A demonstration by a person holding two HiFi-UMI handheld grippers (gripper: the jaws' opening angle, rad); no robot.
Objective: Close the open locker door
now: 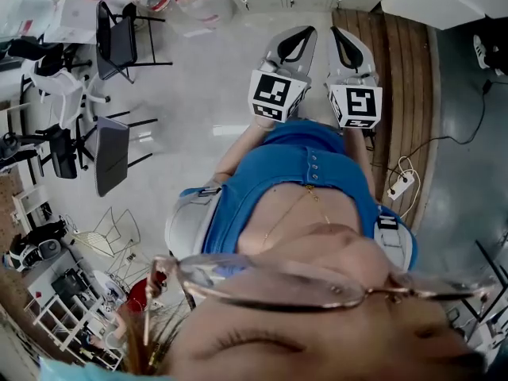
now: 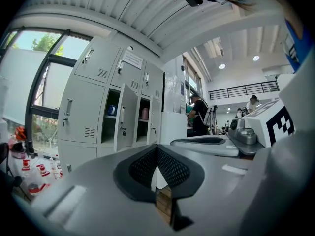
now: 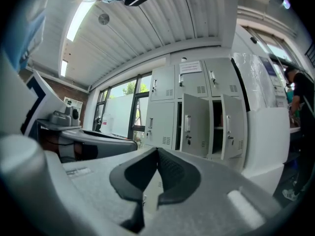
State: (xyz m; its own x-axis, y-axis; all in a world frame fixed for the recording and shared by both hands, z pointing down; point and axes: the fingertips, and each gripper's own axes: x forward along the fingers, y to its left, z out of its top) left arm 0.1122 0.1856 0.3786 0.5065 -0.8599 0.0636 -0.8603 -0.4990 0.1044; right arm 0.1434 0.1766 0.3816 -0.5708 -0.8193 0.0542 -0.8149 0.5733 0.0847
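A bank of grey lockers [image 2: 93, 97] stands ahead, some way off from both grippers. Two of its doors hang open: one in the middle [image 3: 195, 125] and one to its right [image 3: 231, 127]. The same two open doors [image 2: 126, 117] [image 2: 153, 119] show in the left gripper view, with a blue thing [image 2: 112, 110] and a pink thing [image 2: 144, 113] on the shelves behind them. My left gripper [image 1: 295, 46] and right gripper [image 1: 347, 50] are held side by side in front of the person's body. Both are shut with nothing between the pads, as the left gripper [image 2: 157, 149] and right gripper [image 3: 157, 154] show in their own views.
Black chairs [image 1: 115, 38] [image 1: 111, 153] stand on the pale floor to the left. Wooden planking [image 1: 401, 78] and a power strip [image 1: 399, 186] lie to the right. A tall white cabinet [image 2: 173, 127] adjoins the lockers, with a person in black [image 2: 199, 114] beyond. Bottles [image 2: 29, 173] sit by the window.
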